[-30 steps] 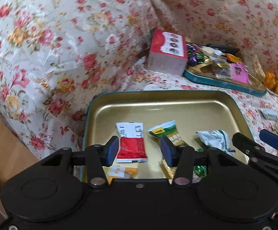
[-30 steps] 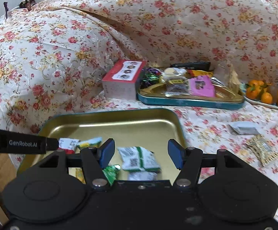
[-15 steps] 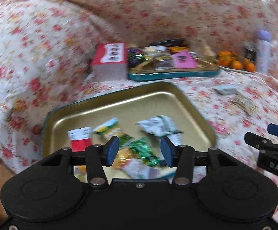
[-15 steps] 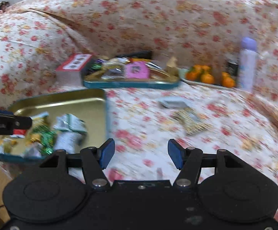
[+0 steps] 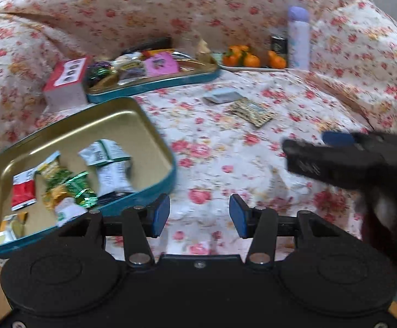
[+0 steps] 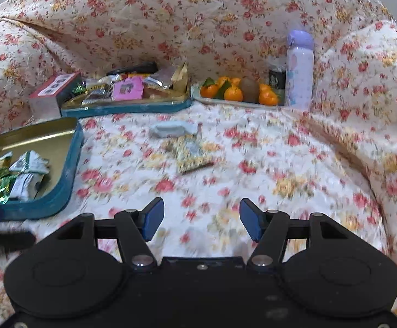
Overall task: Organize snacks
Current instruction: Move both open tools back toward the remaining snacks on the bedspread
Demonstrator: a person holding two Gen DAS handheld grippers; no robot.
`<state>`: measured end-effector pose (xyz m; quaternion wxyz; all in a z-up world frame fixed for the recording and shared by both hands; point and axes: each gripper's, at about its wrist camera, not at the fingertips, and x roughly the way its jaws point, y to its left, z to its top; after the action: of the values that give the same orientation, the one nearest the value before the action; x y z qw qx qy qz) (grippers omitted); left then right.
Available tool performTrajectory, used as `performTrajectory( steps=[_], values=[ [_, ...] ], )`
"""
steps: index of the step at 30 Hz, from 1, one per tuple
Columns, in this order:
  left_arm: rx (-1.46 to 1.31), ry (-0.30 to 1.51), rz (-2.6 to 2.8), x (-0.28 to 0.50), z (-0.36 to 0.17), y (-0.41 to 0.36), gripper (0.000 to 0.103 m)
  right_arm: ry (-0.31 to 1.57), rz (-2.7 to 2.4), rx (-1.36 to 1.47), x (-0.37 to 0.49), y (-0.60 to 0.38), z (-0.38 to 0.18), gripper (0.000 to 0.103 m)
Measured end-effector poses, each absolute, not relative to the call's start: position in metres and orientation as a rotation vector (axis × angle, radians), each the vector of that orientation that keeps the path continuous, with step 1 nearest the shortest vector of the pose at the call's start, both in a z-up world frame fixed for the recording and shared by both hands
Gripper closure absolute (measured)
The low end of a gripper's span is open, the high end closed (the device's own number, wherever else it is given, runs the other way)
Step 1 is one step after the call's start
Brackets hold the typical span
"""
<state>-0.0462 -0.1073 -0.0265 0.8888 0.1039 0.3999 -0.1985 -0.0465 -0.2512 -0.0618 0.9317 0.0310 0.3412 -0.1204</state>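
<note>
A gold tin tray with a teal rim point(image 5: 154, 134) point(image 6: 72, 164) lies at the left on the flowered cloth, holding several snack packets point(image 5: 108, 164) point(image 6: 26, 175). Two loose snacks lie on the cloth further back: a pale grey packet point(image 5: 221, 95) point(image 6: 171, 130) and a gold patterned packet point(image 5: 250, 110) point(image 6: 190, 153). My left gripper point(image 5: 200, 216) is open and empty over bare cloth, just right of the tray. My right gripper point(image 6: 201, 220) is open and empty too, nearer than the gold packet. In the left wrist view the right gripper shows blurred at the right edge.
A second teal tray point(image 5: 154, 84) point(image 6: 127, 106) full of snacks stands at the back, with a red-and-white box point(image 5: 67, 82) point(image 6: 53, 93) beside it. A plate of oranges point(image 5: 250, 60) point(image 6: 236, 93), a dark can point(image 6: 277, 78) and a lilac bottle point(image 5: 298, 38) point(image 6: 299, 71) stand at the back right.
Both grippers have swung right, off the gold tray and over the open cloth. The tray has slid to the left in both views. Both stay open and empty.
</note>
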Motion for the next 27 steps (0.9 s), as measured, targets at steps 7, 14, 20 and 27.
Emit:
performTrajectory(
  steps=[7,14,20,27],
  values=[
    [0.188,0.882,-0.402,-0.049,-0.032,-0.117,0.048,0.653,-0.173,0.041,0.005,-0.265,-0.066,0.039],
    [0.189,0.931,-0.344,-0.048,-0.040,-0.112,0.048,0.650,-0.114,-0.036,0.055,-0.268,-0.083,0.039],
    [0.190,0.954,-0.330,-0.044,-0.043,-0.116,0.048,0.689,-0.083,-0.041,0.077,-0.275,-0.099,0.039],
    [0.223,0.944,-0.353,-0.041,-0.040,-0.129,0.048,0.706,-0.058,-0.004,0.077,-0.285,-0.106,0.058]
  ],
)
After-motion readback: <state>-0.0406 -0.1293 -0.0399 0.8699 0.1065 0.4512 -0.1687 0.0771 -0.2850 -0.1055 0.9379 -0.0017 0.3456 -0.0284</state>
